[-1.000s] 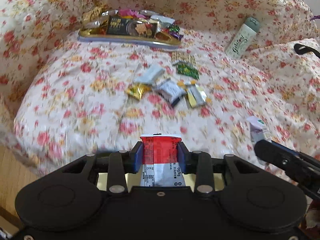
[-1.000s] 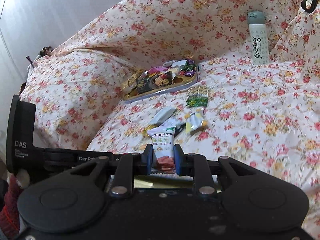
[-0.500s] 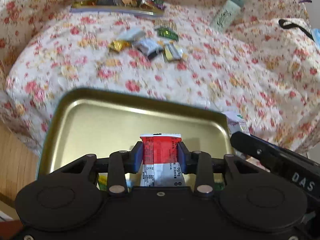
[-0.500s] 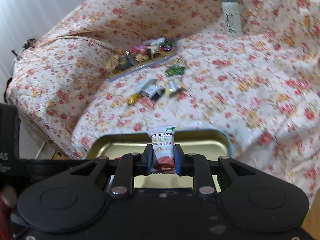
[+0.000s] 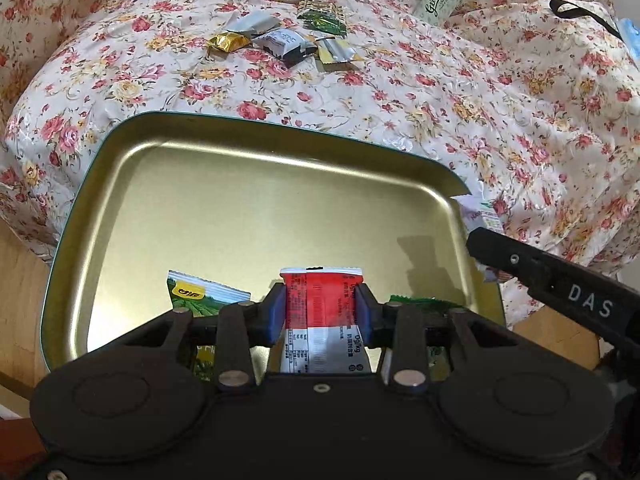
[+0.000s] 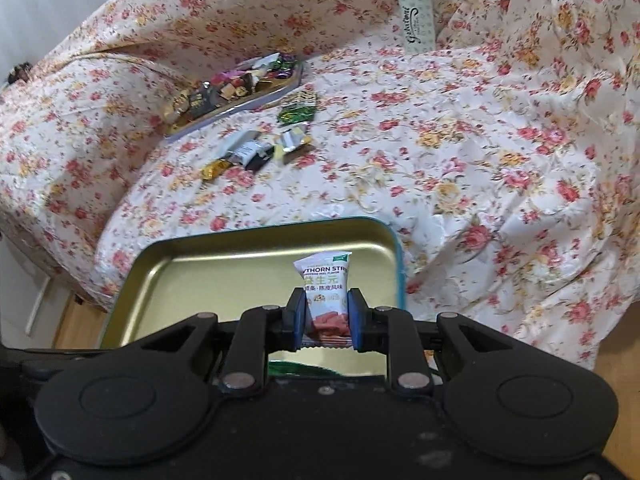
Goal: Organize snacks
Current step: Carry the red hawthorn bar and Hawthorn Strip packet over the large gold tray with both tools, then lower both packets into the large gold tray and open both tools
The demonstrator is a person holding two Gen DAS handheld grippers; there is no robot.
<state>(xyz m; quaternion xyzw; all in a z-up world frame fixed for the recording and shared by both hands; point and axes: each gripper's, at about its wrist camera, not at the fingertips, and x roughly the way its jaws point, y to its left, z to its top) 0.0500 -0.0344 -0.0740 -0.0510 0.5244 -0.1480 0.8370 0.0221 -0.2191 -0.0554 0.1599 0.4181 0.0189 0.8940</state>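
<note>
Floral-covered sofa (image 5: 440, 92) beyond both tools. Gold tray (image 5: 224, 208) directly below them. Far bottle (image 6: 416, 12) reads "Gelatoni". Left tool (image 5: 320, 312) pinches a red-and-white packet (image 5: 322, 300); right tool (image 6: 323, 316), marked "DAS", pinches a white packet (image 6: 325, 284) reading "THORN STRI".

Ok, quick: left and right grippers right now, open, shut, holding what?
Left gripper: shut on the red packet.
Right gripper: shut on the white packet.
</note>
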